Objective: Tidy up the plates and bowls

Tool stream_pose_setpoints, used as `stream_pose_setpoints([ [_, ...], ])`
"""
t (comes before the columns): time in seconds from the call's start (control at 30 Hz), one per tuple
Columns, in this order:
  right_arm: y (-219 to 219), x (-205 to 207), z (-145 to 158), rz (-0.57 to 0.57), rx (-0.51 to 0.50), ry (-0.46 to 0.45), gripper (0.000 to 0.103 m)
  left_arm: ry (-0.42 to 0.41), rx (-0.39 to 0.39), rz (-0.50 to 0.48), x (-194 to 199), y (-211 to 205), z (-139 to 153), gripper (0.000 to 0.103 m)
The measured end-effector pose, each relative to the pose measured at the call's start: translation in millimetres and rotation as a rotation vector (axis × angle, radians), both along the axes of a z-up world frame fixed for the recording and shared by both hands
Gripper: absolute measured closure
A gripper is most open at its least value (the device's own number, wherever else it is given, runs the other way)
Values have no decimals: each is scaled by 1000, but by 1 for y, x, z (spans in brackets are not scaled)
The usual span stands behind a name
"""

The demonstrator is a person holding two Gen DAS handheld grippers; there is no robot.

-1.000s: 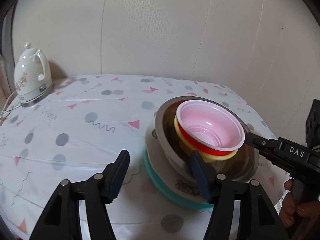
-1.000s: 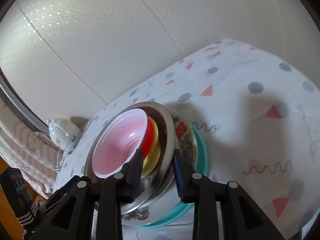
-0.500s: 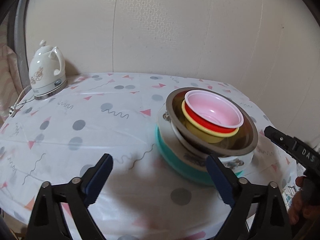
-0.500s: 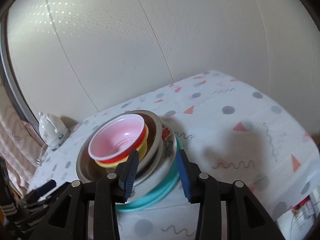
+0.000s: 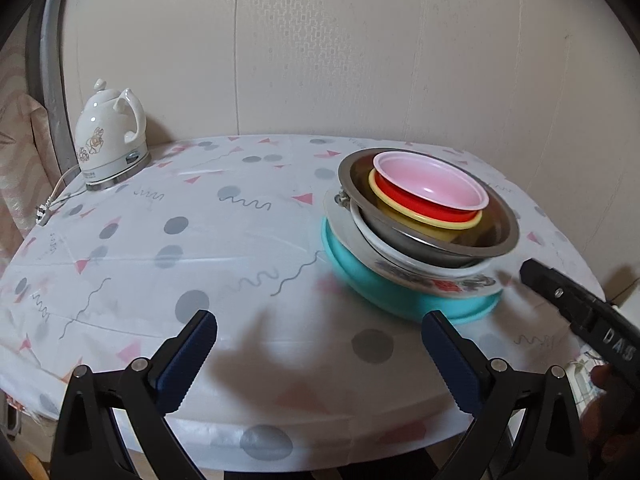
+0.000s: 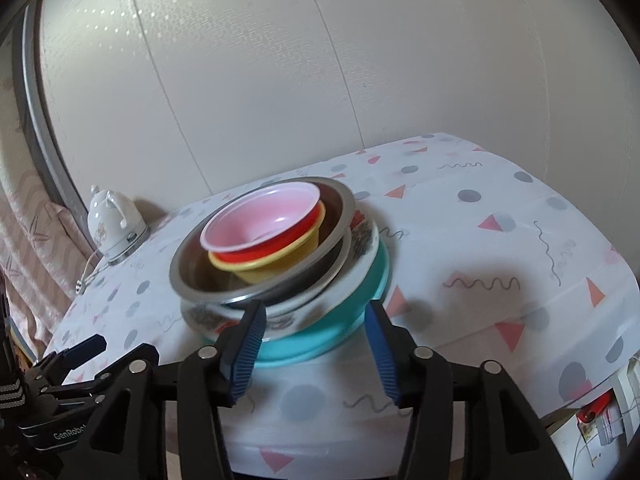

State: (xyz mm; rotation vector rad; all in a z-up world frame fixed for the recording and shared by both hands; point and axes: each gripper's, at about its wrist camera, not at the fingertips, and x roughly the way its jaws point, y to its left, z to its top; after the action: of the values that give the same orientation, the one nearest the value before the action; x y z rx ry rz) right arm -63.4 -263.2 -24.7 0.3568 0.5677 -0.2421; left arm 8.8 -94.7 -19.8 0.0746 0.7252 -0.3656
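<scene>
Five nested dishes [image 5: 424,220], pink bowl [image 6: 264,216] atop

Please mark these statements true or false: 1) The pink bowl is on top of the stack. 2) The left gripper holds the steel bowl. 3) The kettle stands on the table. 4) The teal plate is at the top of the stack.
1) The pink bowl is on top of the stack. True.
2) The left gripper holds the steel bowl. False: it is open and holds nothing.
3) The kettle stands on the table. True.
4) The teal plate is at the top. False: it is at the bottom.
</scene>
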Motion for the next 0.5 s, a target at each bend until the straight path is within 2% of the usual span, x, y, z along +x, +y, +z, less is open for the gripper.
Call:
stream_pose_setpoints([
  [0.07, 5, -4, -2, 0, -7, 2, 45, -9, -51, -23, -5, 6, 2, 0],
  [0.2, 15, -14, -9, -10, -12, 8, 44, -51, -166, -58, -18, 19, 8, 0],
  [0.27, 18, -16, -14, -16, -17, 20, 44, -57, -199, -44, -21, 26, 10, 0],
  [0.5, 25, -20, -24, -14, -22, 45, 44, -28, -106, 13, -23, 24, 4, 0],
])
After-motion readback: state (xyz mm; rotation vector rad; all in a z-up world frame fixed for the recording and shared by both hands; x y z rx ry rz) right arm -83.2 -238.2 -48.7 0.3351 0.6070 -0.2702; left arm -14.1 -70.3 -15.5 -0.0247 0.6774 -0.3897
